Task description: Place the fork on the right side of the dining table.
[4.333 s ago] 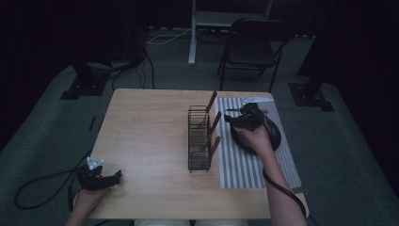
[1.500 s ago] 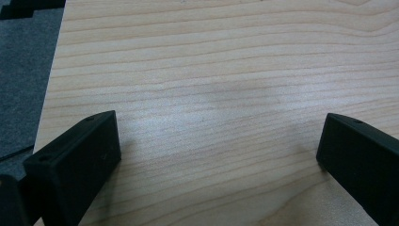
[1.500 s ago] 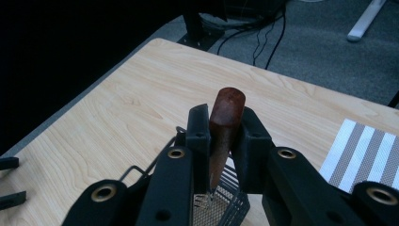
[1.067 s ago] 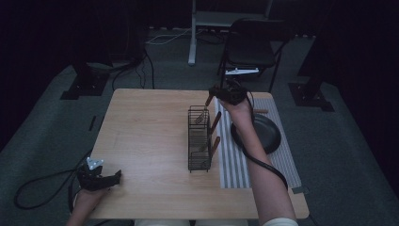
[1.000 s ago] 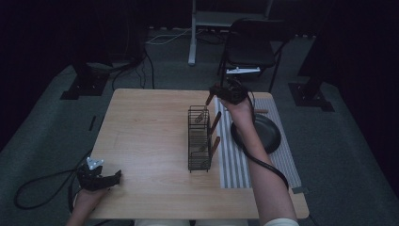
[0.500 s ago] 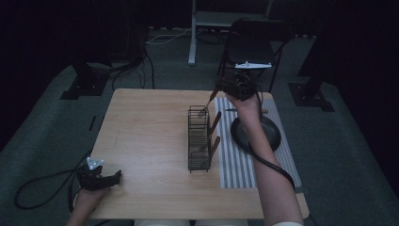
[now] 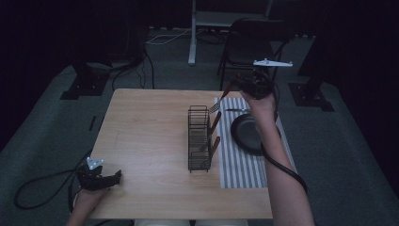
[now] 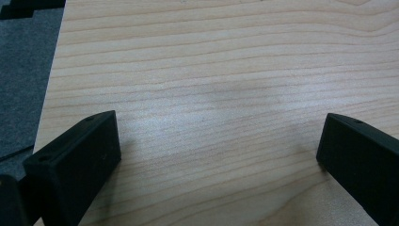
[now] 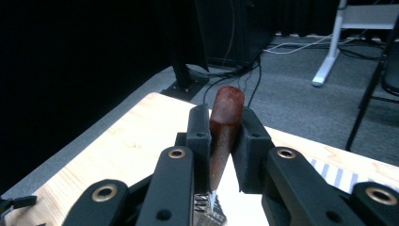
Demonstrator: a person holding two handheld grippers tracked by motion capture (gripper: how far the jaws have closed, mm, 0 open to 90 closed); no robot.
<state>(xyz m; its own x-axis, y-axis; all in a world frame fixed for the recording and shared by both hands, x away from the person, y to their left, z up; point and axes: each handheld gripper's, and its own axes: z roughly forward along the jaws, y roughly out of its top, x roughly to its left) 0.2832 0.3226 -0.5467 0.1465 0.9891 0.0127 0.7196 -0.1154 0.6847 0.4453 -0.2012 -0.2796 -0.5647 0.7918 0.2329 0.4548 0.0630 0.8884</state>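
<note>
Fork [image 9: 225, 123] head cut off at bottom edge behind right tool [image 9: 221, 141]; rack [image 7: 199, 137] contents dim.

Dim high view, sharp brighter close-ups

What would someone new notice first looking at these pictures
The eye goes first to the right claw, raised over the far right part of the table and shut on the reddish wooden handle of a fork, whose tines hang toward the wire rack. Two more wooden handles lean out of that rack, beside a dark pan on a striped mat. The left claw rests open at the near left corner.
</note>
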